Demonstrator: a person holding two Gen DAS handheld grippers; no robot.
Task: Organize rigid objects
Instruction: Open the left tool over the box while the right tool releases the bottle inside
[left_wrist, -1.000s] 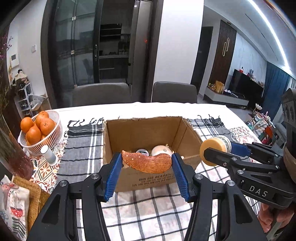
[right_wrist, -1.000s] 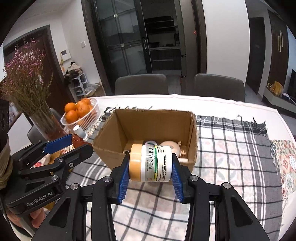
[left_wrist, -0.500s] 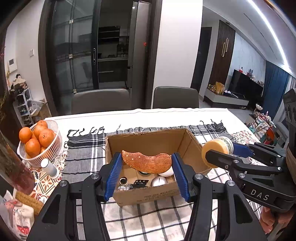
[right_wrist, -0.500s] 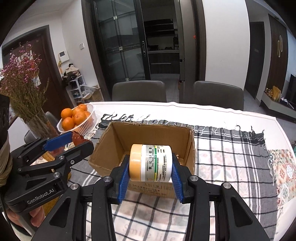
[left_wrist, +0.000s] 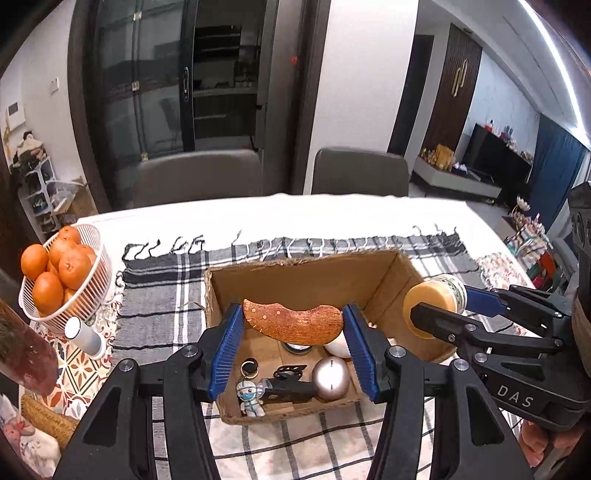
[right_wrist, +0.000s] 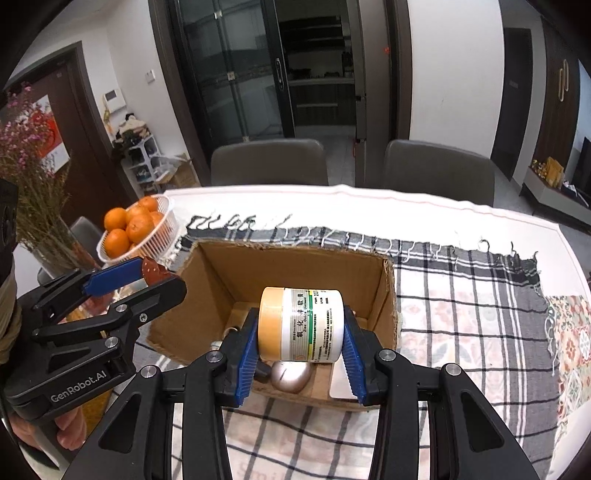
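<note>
I have both grippers loaded and hanging over the cardboard box (left_wrist: 306, 273), which sits on the checked cloth (right_wrist: 461, 291) toward the middle of the table, well in from its far edge. My left gripper (left_wrist: 291, 345) is clamped across the ends of a brown, curved wooden piece (left_wrist: 293, 323), which looks like a comb or scraper, and holds it level above the box's left half. My right gripper (right_wrist: 301, 345) is closed on a white ointment jar with a tan lid (right_wrist: 301, 325), lying on its side between the pads, above the near part of the box. The floor of the box is already busy: a small masked figurine (left_wrist: 250, 398) at the near left corner, a dark keyring clutter (left_wrist: 288, 384) beside it, and a rounded metallic piece (left_wrist: 330, 376) nearer the right. I judge the step to be lowering both items in. To do it well I'd sink each below the rim before letting go, aim the comb at the barer floor by the left wall, and set the jar toward the far right corner, easing it down, since a jar on its side will likely roll into the other things. I'd also keep the two grippers apart as they go down.
</note>
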